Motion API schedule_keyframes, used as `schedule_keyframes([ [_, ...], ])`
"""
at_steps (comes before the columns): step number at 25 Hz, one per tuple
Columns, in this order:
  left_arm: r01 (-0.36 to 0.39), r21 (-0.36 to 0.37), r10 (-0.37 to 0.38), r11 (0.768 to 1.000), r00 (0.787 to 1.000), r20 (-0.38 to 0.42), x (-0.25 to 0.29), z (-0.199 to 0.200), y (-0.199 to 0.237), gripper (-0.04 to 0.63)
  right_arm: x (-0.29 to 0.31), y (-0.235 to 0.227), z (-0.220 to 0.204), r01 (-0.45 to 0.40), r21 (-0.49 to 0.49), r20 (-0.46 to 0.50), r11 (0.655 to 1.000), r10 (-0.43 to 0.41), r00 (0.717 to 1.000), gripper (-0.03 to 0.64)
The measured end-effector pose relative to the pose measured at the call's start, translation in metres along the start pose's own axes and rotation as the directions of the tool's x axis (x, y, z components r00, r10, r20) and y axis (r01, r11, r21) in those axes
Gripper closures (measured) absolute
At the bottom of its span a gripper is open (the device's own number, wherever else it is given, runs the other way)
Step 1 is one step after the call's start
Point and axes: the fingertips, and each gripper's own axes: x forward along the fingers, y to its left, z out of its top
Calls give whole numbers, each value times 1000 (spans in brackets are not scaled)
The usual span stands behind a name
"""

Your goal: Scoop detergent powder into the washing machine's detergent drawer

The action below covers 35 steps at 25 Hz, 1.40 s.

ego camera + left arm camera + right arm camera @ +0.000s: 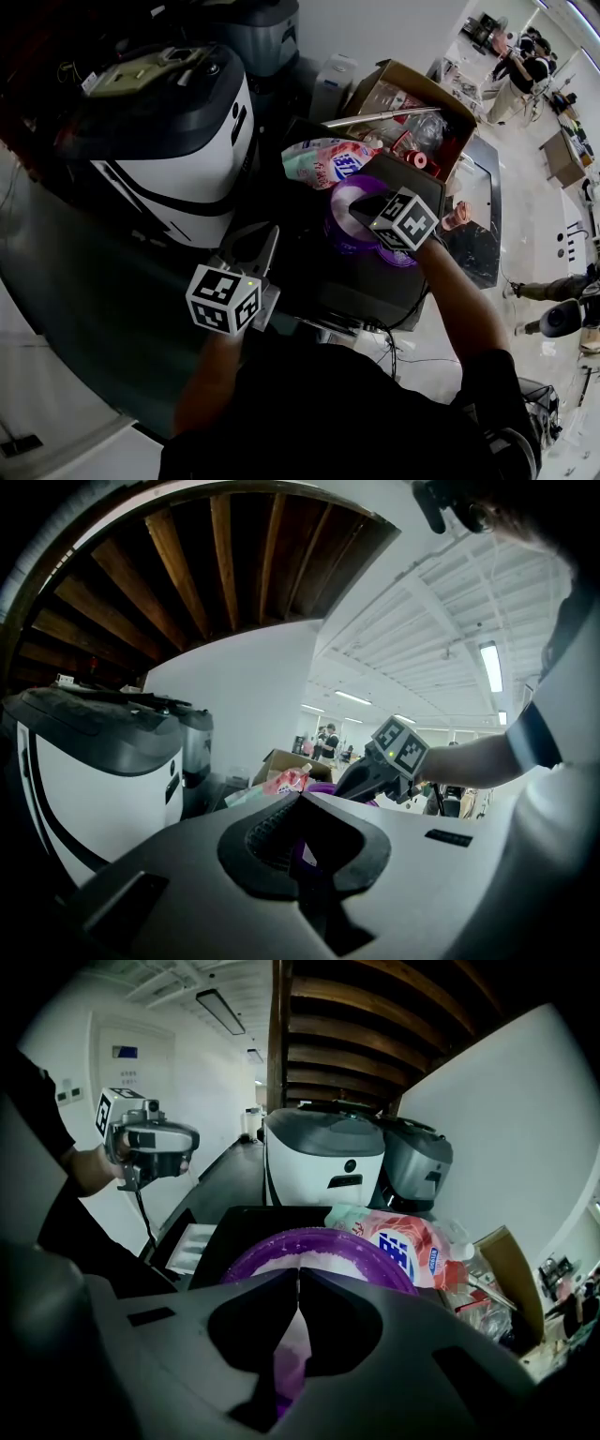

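Tongs pressed together on left gripper [302, 799] and right gripper [298, 1279], the latter above purple bowl [366, 1244] beside detergent pouch [417, 1241].

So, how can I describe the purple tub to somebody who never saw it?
Find the big white and grey machine; right of it is a black top before a cardboard box. The purple tub there is round and holds white powder, unlike the pink bag beside it.
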Motion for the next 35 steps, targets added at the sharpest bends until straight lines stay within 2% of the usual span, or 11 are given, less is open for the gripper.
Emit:
schedule_keyframes([
  [6,9,-4,-9,1000,1000,-1,-4,-2,3,592,1,-2,1,-30,108,17,994,29,999,595],
  [14,21,-5,-21,1000,1000,3,-8,-3,11,592,3,0,3,-31,173,35,984,26,999,595],
  [24,42,-2,-42,999,999,5,-14,-1,11,592,-13,-4,7,-126,384,167,914,66,984,595],
  [31,62,-1,-62,998,998,13,-25,-1,15,592,-24,-3,10,-105,438,192,893,22,981,595],
  [35,72,0,-72,997,997,18,-33,-6,17,592,-37,-8,9,-71,472,216,879,-38,976,595],
])
